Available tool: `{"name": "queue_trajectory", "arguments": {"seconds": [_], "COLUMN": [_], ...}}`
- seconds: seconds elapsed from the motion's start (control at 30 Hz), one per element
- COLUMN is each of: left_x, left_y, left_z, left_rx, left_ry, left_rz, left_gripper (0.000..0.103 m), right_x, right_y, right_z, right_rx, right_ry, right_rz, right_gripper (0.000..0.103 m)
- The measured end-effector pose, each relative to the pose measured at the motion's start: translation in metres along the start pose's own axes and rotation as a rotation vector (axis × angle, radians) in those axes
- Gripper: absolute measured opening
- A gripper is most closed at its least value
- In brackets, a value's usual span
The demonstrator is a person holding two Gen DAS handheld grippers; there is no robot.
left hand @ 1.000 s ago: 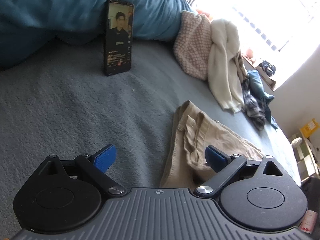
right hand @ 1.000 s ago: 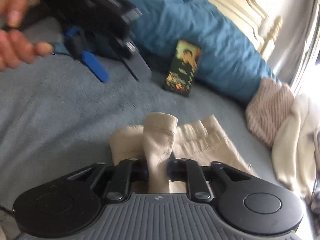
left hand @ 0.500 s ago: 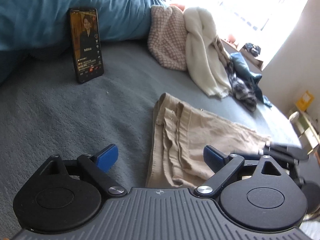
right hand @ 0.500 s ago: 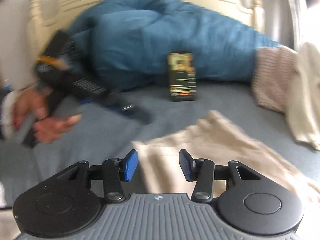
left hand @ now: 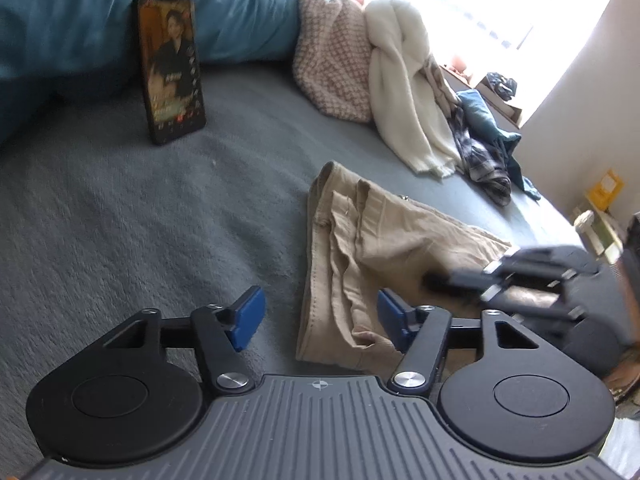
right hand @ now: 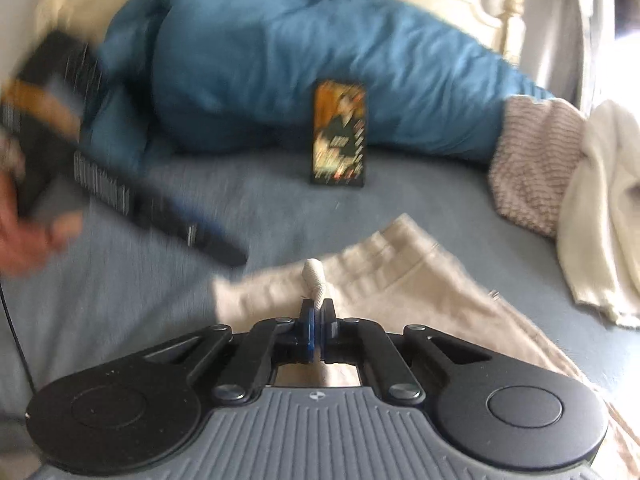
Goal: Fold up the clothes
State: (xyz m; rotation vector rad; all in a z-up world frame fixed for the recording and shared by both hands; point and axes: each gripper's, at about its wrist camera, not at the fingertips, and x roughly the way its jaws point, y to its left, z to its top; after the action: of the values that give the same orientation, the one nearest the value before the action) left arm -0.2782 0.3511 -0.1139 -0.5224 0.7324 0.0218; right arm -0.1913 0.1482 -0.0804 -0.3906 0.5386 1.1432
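Left wrist view: the left gripper [left hand: 318,322] hovers with its blue pads wide apart and nothing between them, straddling the near edge of the tan trousers [left hand: 380,248], which lie partly bunched on the grey-blue bed [left hand: 120,220]; the waistband end points toward the phone [left hand: 171,68], which stands propped against the blue duvet [left hand: 80,12]. Right of the trousers, the blurred right gripper [left hand: 440,280] reaches in over the cloth. Beyond the trousers, farther from the phone, a heap of other clothes [left hand: 400,80] sits near the window side of the bed. Right wrist view: the right gripper [right hand: 318,322] has its pads pressed together on a thin, raised pinch of the trousers [right hand: 400,280], with a small roll of fabric standing up just past the fingertips; the phone [right hand: 339,132] stands straight ahead, and the person's hand [right hand: 28,240] carries the left gripper [right hand: 224,250], blurred, to the left of it. Judged risks: the pinch is narrow and may hold one layer only, so a lift could drag that layer loose and spoil the stacked pleats; the bite could also slip out under the garment's weight; and a sweep toward the phone might knock it over.
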Motion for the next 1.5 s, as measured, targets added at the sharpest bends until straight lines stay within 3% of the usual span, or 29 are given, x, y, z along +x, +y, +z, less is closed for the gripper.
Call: {"name": "queue_trajectory", "arguments": {"seconds": [0.17,0.3,0.73,0.8,0.83,0.87,0.93,1.1,1.13,1.17,1.23,1.27,1.37,1.5], "left_x": [0.009,0.007,0.004,0.004,0.003,0.003,0.003,0.001,0.001,0.001,0.000,0.000,-0.001,0.000], "left_y": [0.010,0.018,0.027,0.027,0.028,0.028,0.028,0.029,0.029,0.029,0.029,0.029,0.031,0.031], "left_z": [-0.004,-0.004,-0.002,-0.002,-0.002,-0.002,-0.001,-0.001,-0.001,-0.001,-0.001,-0.001,0.000,0.002], "left_rx": [-0.070,-0.113,-0.142,-0.143,-0.144,-0.145,-0.146,-0.150,-0.151,-0.152,-0.153,-0.155,-0.167,-0.170], "left_ry": [0.027,0.022,0.011,0.010,0.009,0.008,0.006,0.003,0.002,0.001,-0.001,-0.002,-0.012,-0.015], "left_rz": [-0.010,-0.008,0.002,0.002,0.001,0.001,0.001,0.000,0.000,0.000,0.000,-0.001,-0.002,0.000], "left_gripper": [0.056,0.056,0.055,0.055,0.055,0.055,0.055,0.055,0.055,0.055,0.055,0.055,0.055,0.055], "right_x": [-0.013,-0.003,0.008,0.010,0.011,0.010,0.004,0.019,0.023,0.026,0.024,0.020,-0.003,-0.058], "right_y": [0.004,0.018,0.034,0.036,0.037,0.037,0.042,0.054,0.054,0.052,0.041,0.034,-0.009,-0.057], "right_z": [0.013,-0.004,-0.012,-0.014,-0.014,-0.014,-0.017,-0.026,-0.026,-0.026,-0.021,-0.017,0.003,0.040], "right_rx": [0.005,-0.045,-0.107,-0.114,-0.116,-0.120,-0.151,-0.280,-0.277,-0.268,-0.196,-0.151,0.024,0.171], "right_ry": [-0.087,-0.028,0.001,0.010,0.011,-0.001,-0.021,0.033,0.043,0.050,0.037,0.022,-0.070,-0.284], "right_rz": [0.037,0.061,0.100,0.109,0.114,0.118,0.114,0.035,0.020,0.008,0.018,0.023,-0.057,-0.214], "right_gripper": [0.002,0.002,0.005,0.010,0.020,0.037,0.050,0.048,0.042,0.026,0.004,0.003,0.003,0.003]}}
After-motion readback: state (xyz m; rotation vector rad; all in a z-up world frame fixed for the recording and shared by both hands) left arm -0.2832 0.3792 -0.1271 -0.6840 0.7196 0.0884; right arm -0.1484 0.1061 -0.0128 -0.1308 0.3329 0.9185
